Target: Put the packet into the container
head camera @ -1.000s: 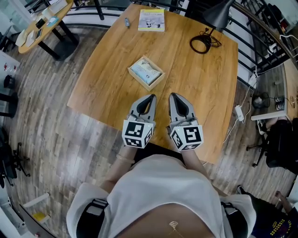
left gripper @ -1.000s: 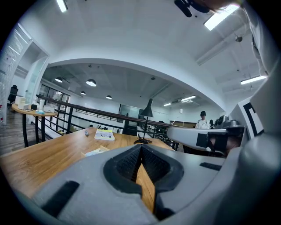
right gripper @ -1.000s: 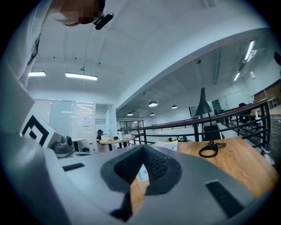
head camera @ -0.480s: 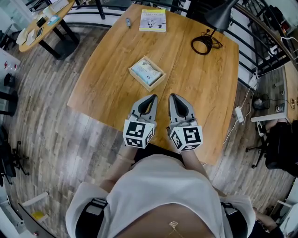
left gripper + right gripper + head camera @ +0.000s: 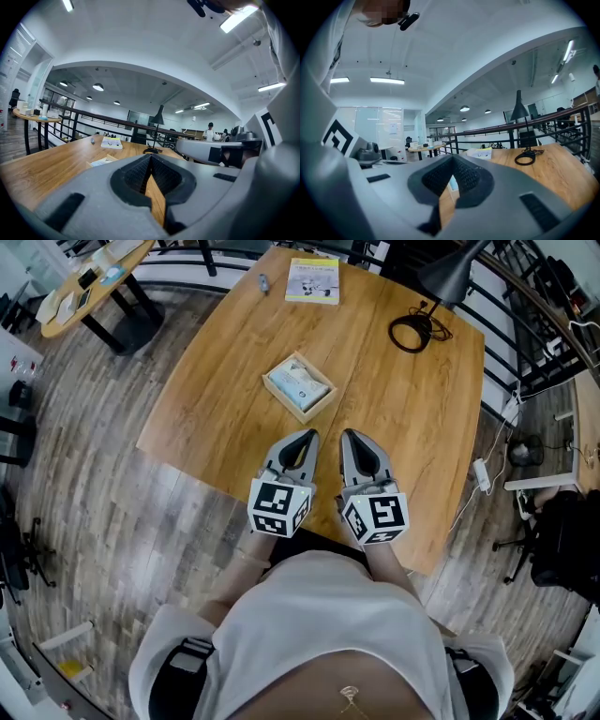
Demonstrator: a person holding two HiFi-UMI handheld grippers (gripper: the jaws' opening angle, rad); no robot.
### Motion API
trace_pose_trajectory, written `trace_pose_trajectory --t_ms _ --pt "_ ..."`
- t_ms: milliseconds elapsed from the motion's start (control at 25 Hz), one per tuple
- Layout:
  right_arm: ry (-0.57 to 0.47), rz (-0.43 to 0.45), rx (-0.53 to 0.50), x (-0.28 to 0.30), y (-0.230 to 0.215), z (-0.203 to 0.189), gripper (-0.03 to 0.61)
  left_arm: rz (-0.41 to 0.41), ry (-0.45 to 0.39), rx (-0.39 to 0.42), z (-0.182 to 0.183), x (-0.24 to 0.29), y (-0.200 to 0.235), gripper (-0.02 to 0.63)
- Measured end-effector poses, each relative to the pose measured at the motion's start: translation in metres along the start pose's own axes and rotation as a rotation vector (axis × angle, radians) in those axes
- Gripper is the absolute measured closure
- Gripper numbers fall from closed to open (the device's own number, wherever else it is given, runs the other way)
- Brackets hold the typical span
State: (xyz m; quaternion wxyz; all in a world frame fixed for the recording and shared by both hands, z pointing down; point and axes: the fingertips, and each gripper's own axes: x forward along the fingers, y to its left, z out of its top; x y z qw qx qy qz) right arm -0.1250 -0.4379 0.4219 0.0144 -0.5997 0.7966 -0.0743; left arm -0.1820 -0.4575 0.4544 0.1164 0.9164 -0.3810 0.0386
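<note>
At six o'clock on the table (image 5: 403, 418), side by side and aimed toward twelve: left gripper (image 5: 306, 437) and right gripper (image 5: 348, 435), jaws of each pressed together on nothing. Reads as a rest pose, held clear of the work. At eleven o'clock from the tips, near the table's middle: wooden container (image 5: 321, 405), with the pale blue-white packet (image 5: 296, 385) lying flat inside. Looks like the task is done. Farther out at twelve, a yellow-and-white booklet (image 5: 313, 280). At one o'clock, a coiled cable (image 5: 412, 332) beside the lamp (image 5: 448, 276). Print on packet and booklet too small to read. Shows only black square markers on the cubes.
</note>
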Motion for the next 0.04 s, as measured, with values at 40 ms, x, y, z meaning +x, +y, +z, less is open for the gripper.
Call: trace_pose_trajectory --t_ms 40 --pt "0.000 -0.001 0.002 0.0000 -0.0004 0.0001 0.568 0.000 0.001 -0.001 0.0002 0.0000 -0.0001 0.606"
